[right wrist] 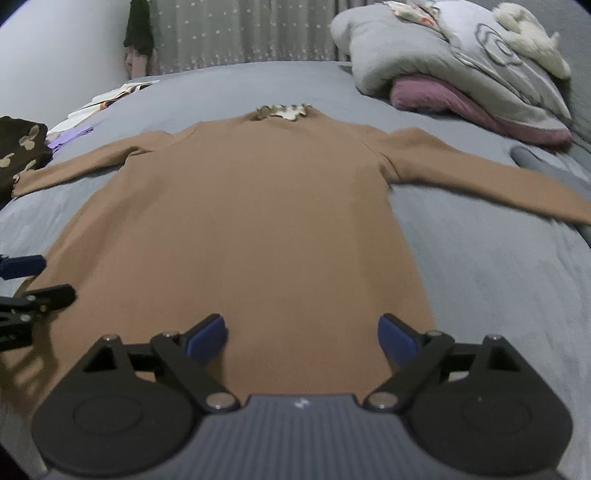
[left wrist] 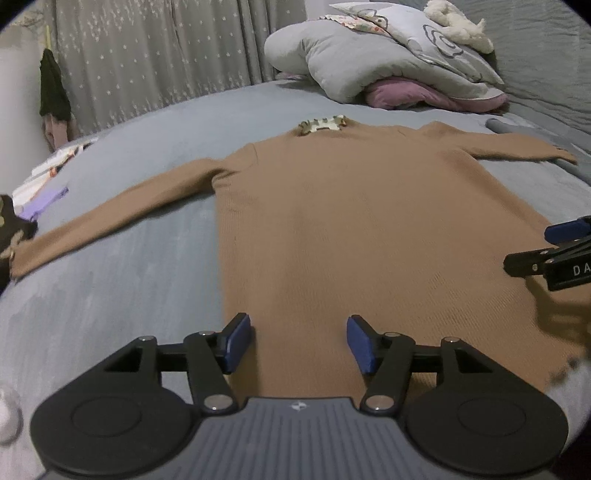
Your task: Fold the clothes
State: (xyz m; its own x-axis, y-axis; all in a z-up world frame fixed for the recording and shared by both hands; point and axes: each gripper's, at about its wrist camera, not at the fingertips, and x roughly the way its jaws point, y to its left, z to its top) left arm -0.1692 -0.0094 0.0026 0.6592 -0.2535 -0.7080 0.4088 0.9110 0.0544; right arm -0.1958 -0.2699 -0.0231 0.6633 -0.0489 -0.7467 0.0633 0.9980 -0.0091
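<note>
Nearest the lens in the left wrist view is the left gripper (left wrist: 298,341), its blue pads (left wrist: 238,341) spread wide with nothing between them, poised over the hem end of a tan long-sleeved sweater (left wrist: 354,236). In the right wrist view the right gripper (right wrist: 301,339) sits the same way, jaws wide and holding nothing, above the hem nearer the garment's right side.

The sweater lies flat on a grey bedspread (left wrist: 122,295), hem toward the cameras and neck away, both sleeves stretched out to the sides. Going left to right in the left wrist view: a dark patterned garment (left wrist: 9,229) sits at the left edge, just beside the left cuff, with a bit of purple cloth (left wrist: 44,203) and some white items behind it. Then comes the left sleeve, the sweater's body, and at its far end a frilled pale collar (left wrist: 323,123). The right sleeve runs off toward a grey tube-like object (left wrist: 517,129). At the right edge the other gripper's dark finger pokes in over the fabric.

Farther back, a heap of grey bedding (left wrist: 369,55) rests on a pink cushion (left wrist: 424,96), with a cream plush toy (left wrist: 458,22) on top. A pale patterned curtain (left wrist: 147,55) hangs behind the bed.
</note>
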